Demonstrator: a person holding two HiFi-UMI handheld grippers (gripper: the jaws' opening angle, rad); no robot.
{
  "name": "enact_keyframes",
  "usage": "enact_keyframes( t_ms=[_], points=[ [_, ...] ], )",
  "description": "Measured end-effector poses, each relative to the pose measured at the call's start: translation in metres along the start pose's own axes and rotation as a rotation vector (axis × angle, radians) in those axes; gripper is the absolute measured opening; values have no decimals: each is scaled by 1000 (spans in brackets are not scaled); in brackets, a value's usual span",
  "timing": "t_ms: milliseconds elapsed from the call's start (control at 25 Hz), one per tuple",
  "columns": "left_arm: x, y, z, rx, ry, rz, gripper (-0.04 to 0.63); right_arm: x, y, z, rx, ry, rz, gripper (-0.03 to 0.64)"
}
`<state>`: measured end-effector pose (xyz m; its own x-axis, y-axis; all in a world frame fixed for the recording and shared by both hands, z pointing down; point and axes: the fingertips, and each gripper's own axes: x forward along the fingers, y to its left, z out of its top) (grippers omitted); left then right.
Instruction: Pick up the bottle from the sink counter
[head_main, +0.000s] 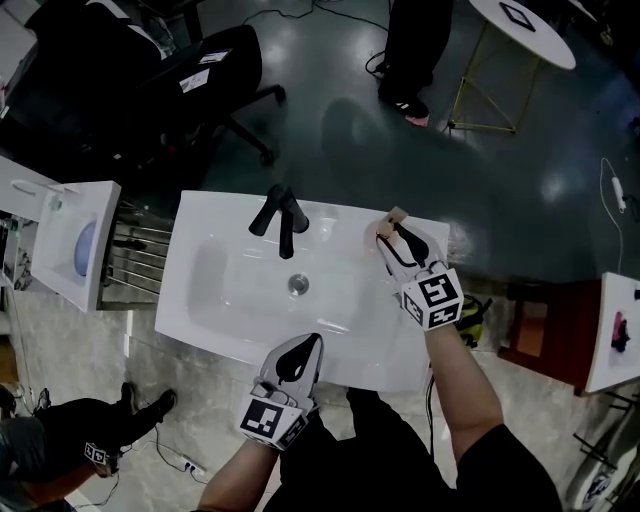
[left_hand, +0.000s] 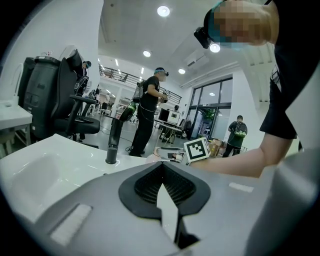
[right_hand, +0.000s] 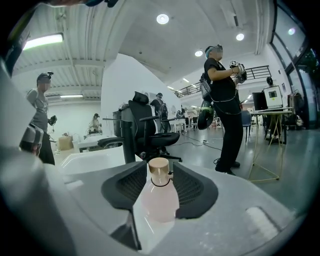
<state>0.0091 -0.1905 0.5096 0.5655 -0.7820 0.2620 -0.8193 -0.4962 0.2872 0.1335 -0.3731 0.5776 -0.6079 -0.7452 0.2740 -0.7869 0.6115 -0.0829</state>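
A small pale pink bottle with a tan cap stands upright at the back right corner of the white sink counter. My right gripper reaches over that corner with its jaws on either side of the bottle. In the right gripper view the pads stand apart from the bottle's neck, so the right gripper is open around it. My left gripper hovers at the counter's front edge, shut with nothing in it. In its own view the left gripper points toward the black faucet.
The black faucet stands behind the basin with its drain. A black office chair and a round white table are beyond the counter. A white cabinet sits left. A person's shoes show behind.
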Motion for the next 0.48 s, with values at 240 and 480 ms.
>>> enact_keyframes(
  t_ms=[240, 480],
  points=[
    [-1, 5, -3, -6, 5, 8, 3, 8, 0, -1, -22, -2, 1, 167],
    [-2, 8, -8, -15, 13, 19, 3, 14, 1, -6, -37, -3, 5, 167]
  ],
)
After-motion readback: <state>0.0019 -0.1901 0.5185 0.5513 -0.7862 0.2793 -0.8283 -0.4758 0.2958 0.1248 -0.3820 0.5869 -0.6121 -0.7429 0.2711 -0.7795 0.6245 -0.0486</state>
